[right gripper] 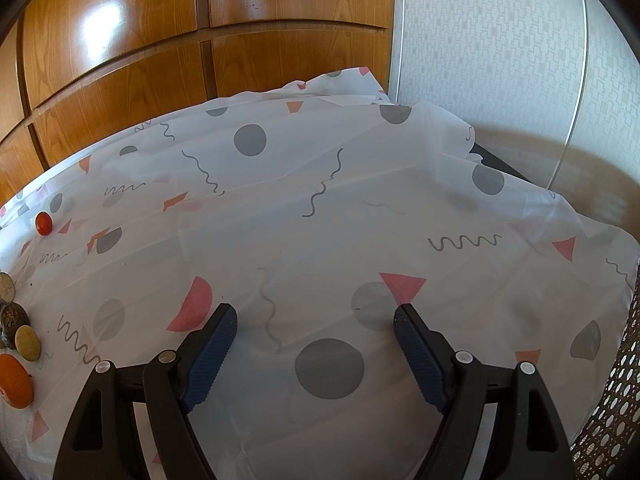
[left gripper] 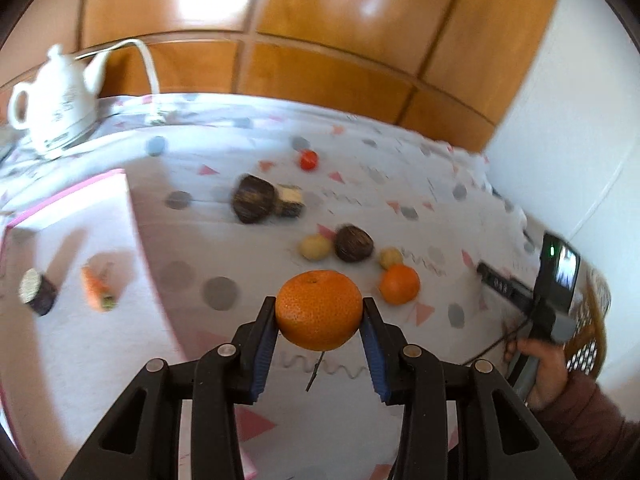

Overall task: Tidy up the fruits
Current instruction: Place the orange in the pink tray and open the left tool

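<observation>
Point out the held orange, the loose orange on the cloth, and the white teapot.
held orange [left gripper: 319, 309], left wrist view, middle of its peel
loose orange [left gripper: 399, 284], left wrist view, centre of its peel
white teapot [left gripper: 60, 108], left wrist view, on its belly

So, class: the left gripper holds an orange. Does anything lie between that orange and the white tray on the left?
Nothing visible does. The orange is clamped in the left gripper above bare tablecloth, and the stretch toward the white tray is open. The carrot and a dark piece already lie in it.
</observation>
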Motion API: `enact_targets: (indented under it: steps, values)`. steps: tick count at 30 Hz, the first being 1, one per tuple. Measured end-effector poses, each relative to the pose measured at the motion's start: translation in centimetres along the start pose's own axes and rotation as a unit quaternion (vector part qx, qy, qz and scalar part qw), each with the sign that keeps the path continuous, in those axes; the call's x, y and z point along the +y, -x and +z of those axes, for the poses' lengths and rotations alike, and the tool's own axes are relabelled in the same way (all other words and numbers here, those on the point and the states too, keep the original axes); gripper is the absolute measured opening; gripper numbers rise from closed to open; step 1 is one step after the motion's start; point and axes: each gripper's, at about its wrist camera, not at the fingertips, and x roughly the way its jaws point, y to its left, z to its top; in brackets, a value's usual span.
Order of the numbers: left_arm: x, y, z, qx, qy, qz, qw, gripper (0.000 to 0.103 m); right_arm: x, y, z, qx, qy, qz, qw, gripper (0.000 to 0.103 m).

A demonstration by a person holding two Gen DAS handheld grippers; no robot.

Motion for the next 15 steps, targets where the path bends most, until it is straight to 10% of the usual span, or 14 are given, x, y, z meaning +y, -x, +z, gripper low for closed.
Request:
enact_targets:
  steps: [8, 15]
  values:
    - [7.3, 4.7, 0.0, -0.053, 0.099, 0.063, 0.9917, 0.041, 0.0, 0.0, 0.0, 0.000, 0.003, -0.003, 1.000, 0.082]
    - [14.2, 6.6, -2.4, -0.058, 0.173, 0.179, 0.9667, 0.041, 0.0, 0.1, 0.0, 0.001, 0.005, -0.004, 1.000, 0.082]
